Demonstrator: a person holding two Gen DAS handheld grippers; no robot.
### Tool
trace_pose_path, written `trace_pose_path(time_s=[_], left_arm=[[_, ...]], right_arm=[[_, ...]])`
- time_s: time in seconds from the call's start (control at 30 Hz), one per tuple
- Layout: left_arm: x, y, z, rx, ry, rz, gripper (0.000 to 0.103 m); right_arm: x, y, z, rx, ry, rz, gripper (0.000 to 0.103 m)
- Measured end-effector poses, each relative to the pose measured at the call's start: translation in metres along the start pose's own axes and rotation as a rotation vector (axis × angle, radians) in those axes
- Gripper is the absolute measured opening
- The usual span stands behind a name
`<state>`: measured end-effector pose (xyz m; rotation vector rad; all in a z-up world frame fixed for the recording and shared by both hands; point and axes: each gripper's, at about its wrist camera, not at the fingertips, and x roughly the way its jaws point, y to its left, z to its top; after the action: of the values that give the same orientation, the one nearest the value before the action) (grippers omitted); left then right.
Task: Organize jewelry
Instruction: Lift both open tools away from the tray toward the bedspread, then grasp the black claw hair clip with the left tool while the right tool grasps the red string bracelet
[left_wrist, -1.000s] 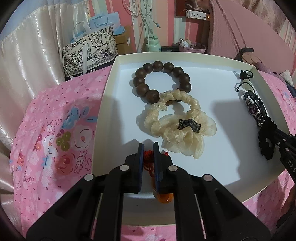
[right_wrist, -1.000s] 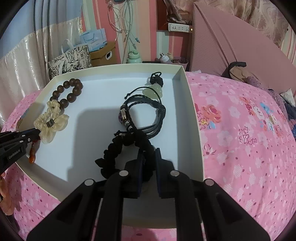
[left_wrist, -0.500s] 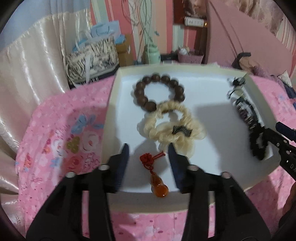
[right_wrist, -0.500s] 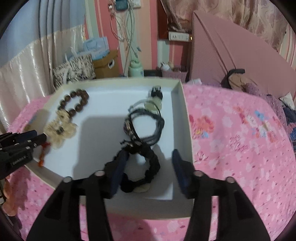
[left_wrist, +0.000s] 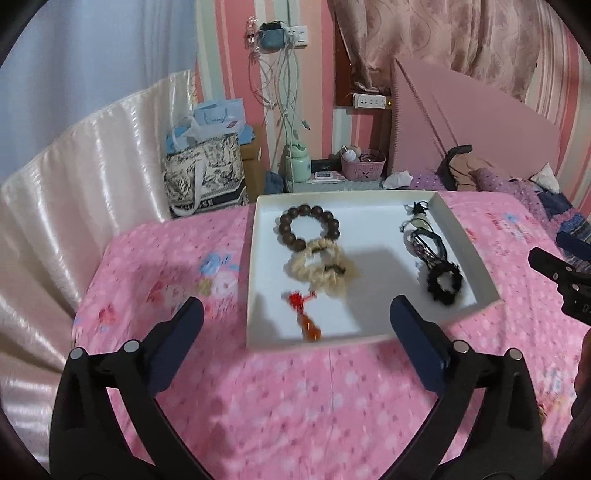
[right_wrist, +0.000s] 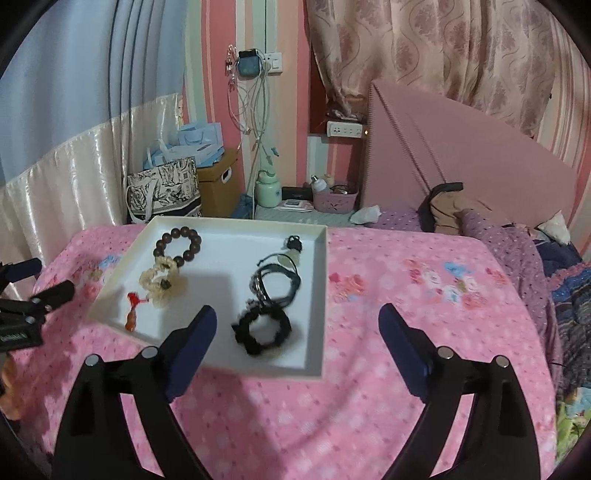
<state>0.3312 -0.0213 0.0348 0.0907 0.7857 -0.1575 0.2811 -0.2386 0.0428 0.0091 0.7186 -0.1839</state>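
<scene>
A white tray (left_wrist: 373, 328) lies on the pink floral bedspread and also shows in the right wrist view (right_wrist: 317, 295). In it lie a brown bead bracelet (left_wrist: 291, 232), a cream scrunchie (left_wrist: 325, 271), a red knot with an orange pendant (left_wrist: 304, 314), black cord bracelets (left_wrist: 424, 243) and a black scrunchie (left_wrist: 443, 282). My left gripper (left_wrist: 295, 325) is open and empty, held back above the tray's near edge. My right gripper (right_wrist: 295, 330) is open and empty, near the black scrunchie (right_wrist: 262, 328).
Beyond the bed stand a patterned tote bag (left_wrist: 203, 177), a cardboard box (right_wrist: 216, 184), a green bottle (left_wrist: 297, 166) and a pink basket (left_wrist: 364, 168). Clothes (right_wrist: 498, 229) lie at the right by the pink headboard.
Both grippers opened, letting go of the red pendant and the black scrunchie inside the tray. Both then pulled back and up away from the tray.
</scene>
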Motion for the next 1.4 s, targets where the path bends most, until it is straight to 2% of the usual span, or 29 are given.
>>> trace_pose_path(time_s=[0.07,0.13,0.17,0.37,0.53,0.67,0.8,0.87,0.97,1.13,1.23,1.4], left_arm=[[-0.012,0.008,-0.01,-0.01,0.007,0.003,0.1],[-0.026,0.012,-0.019,-0.023,0.001,0.005,0.1],[-0.032,0.014,-0.024,-0.028,-0.002,0.007,0.1],[-0.067,0.017,-0.052,-0.06,-0.048,-0.004,0.1],[-0.087,0.006,-0.081,-0.053,-0.096,0.038,0.1],[-0.089,0.002,-0.106,-0.082,-0.052,-0.002,0.1],[-0.086,-0.004,-0.135,-0.092,0.039,-0.103,0.1],[-0.087,-0.01,-0.149,-0.084,0.059,-0.092,0.1],[-0.089,-0.017,-0.169,-0.064,0.057,-0.025,0.1],[-0.083,-0.024,-0.191,-0.075,0.095,-0.056,0.1],[-0.08,-0.028,-0.202,-0.077,0.105,-0.028,0.1],[-0.078,-0.043,-0.217,-0.036,0.107,-0.055,0.1]], right_arm=[[-0.014,-0.006,-0.006,-0.002,0.005,-0.015,0.091],[-0.029,-0.012,-0.013,-0.005,-0.011,-0.049,0.099],[-0.037,-0.014,-0.017,-0.006,-0.026,-0.061,0.1],[-0.075,-0.035,-0.041,0.044,-0.054,-0.066,0.1],[-0.095,-0.039,-0.065,0.048,-0.06,-0.086,0.1],[-0.107,-0.038,-0.087,0.056,-0.046,-0.072,0.1],[-0.118,-0.041,-0.113,0.073,-0.034,-0.044,0.1],[-0.119,-0.044,-0.123,0.073,-0.018,-0.062,0.1],[-0.116,-0.051,-0.142,0.07,0.019,-0.068,0.1],[-0.098,-0.063,-0.172,0.096,0.101,-0.085,0.1],[-0.092,-0.07,-0.188,0.105,0.12,-0.101,0.1],[-0.083,-0.077,-0.208,0.124,0.135,-0.075,0.1]])
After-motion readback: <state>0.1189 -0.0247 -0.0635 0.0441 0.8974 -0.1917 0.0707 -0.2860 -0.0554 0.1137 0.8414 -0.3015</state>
